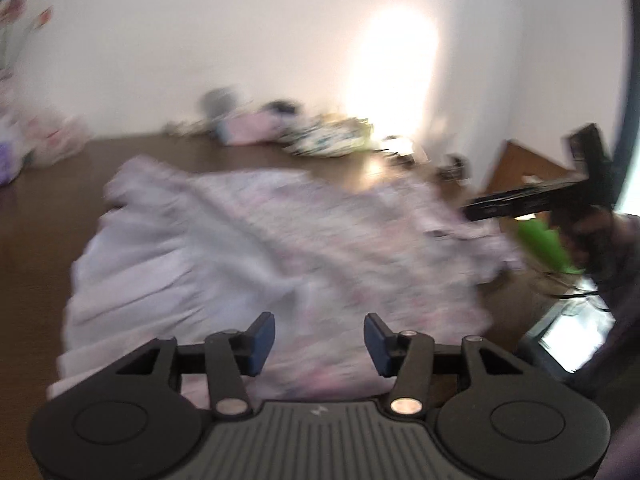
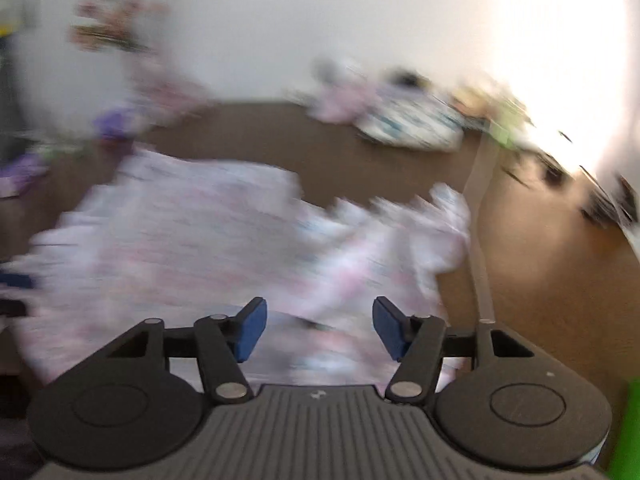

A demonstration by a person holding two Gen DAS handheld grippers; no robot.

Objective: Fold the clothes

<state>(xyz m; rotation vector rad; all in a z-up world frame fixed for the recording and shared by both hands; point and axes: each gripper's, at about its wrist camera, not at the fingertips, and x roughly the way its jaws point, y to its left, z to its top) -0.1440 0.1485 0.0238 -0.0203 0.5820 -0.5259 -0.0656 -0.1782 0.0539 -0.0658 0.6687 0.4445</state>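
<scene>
A pale lilac and pink patterned garment [image 1: 272,248] lies spread and rumpled on the brown wooden table [image 1: 48,208]. My left gripper [image 1: 319,340] is open and empty, hovering over the garment's near edge. In the right wrist view the same garment [image 2: 208,240] fills the middle, with a ruffled part at its right end. My right gripper [image 2: 319,328] is open and empty above the garment's near edge. The right gripper also shows in the left wrist view [image 1: 532,200] at the garment's right end. Both views are motion-blurred.
A pile of other clothes [image 1: 316,136] lies at the table's far edge against the white wall; it also shows in the right wrist view [image 2: 404,124]. Purple and floral items [image 2: 116,120] sit at the far left. Small dark objects [image 2: 608,200] lie at the right.
</scene>
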